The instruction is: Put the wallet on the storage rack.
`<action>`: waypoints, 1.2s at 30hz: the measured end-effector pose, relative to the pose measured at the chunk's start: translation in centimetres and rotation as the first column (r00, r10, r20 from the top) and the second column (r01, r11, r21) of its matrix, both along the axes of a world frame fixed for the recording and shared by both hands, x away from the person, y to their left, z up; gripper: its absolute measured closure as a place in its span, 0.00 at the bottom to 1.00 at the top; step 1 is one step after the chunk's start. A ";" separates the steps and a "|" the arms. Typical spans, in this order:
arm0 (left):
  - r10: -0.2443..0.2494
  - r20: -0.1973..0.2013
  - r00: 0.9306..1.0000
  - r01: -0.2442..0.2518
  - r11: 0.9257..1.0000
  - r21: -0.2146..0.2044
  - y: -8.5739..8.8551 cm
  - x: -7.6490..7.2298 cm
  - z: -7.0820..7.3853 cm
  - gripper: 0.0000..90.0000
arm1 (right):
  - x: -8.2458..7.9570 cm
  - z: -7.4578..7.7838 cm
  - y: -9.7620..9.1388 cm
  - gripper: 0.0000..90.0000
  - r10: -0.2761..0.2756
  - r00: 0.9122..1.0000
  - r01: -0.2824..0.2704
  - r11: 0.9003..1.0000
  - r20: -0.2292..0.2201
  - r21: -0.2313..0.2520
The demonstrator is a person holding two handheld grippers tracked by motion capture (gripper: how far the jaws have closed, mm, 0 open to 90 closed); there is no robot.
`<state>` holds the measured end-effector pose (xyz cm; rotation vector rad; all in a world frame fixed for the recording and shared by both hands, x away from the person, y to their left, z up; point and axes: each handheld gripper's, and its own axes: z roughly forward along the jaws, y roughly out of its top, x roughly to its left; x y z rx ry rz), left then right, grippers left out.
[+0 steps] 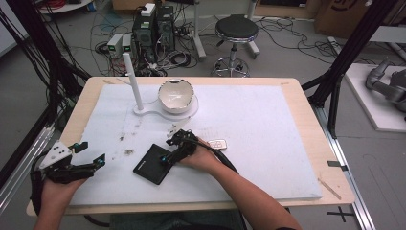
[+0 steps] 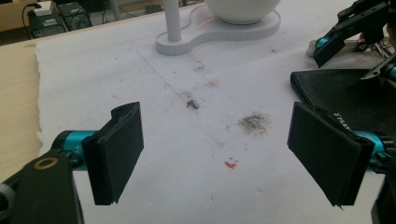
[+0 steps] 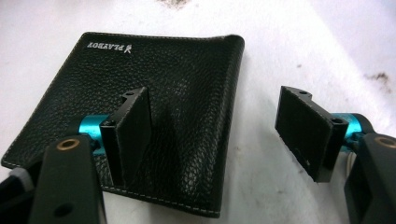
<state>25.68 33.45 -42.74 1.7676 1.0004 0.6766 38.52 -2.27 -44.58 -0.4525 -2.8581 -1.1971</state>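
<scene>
A black leather wallet (image 1: 149,166) lies flat on the white foam sheet (image 1: 249,124), lettering near one corner (image 3: 110,47). My right gripper (image 1: 168,150) stands open low over the wallet's right edge (image 3: 217,130). One pad (image 3: 133,135) hangs over the leather, the other pad (image 3: 303,130) over the bare sheet beside it. At the table's left front my left gripper (image 1: 94,151) is open with nothing between its jaws (image 2: 222,156). The left gripper view has the wallet (image 2: 345,93) and the right gripper (image 2: 355,32) at its right.
A white bowl (image 1: 175,96) rests on a white base with an upright post (image 1: 133,81) at the back middle. A small white key fob (image 1: 216,143) lies just right of the right hand. Dark smudges (image 2: 254,122) mark the sheet. The wooden table edge (image 1: 76,115) runs at the left.
</scene>
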 end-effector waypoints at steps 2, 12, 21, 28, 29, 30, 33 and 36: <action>-0.002 -0.007 1.000 0.002 1.000 0.001 0.0 0.0 -0.1 0.20 | 0.3 -0.3 -0.2 0.34 0.001 0.999 -0.001 1.000 -0.051 0.009; -0.012 -0.006 1.000 0.012 1.000 0.013 -0.2 0.0 0.0 0.20 | 0.3 -0.1 -0.3 0.60 0.042 0.993 -0.040 0.999 -0.112 0.020; -0.006 -0.001 1.000 0.006 1.000 0.011 -0.1 0.0 0.0 0.21 | 0.4 0.4 -0.6 0.87 0.032 0.994 -0.030 0.999 -0.107 0.028; -0.001 -0.007 1.000 0.001 1.000 0.010 -0.1 0.1 -0.1 0.21 | -0.3 2.2 -1.2 0.92 0.039 0.998 -0.036 0.998 -0.045 0.057; -0.003 -0.005 1.000 0.003 1.000 0.007 -0.1 0.1 -0.1 0.21 | -0.4 2.5 -1.4 0.93 0.038 0.999 -0.036 0.997 -0.031 0.067; -0.004 -0.003 1.000 0.004 1.000 0.008 -0.2 0.1 -0.1 0.20 | -0.4 2.9 -1.5 0.93 0.034 0.999 -0.033 0.997 -0.017 0.075; -0.010 0.000 1.000 0.010 1.000 0.005 -0.2 0.2 0.0 0.20 | -0.6 4.3 -2.1 0.93 0.021 0.999 -0.025 0.996 0.043 0.089; -0.015 0.001 1.000 0.015 1.000 0.005 -0.3 0.3 0.0 0.20 | -0.6 5.6 -2.8 0.94 -0.005 0.996 -0.006 0.991 0.085 0.132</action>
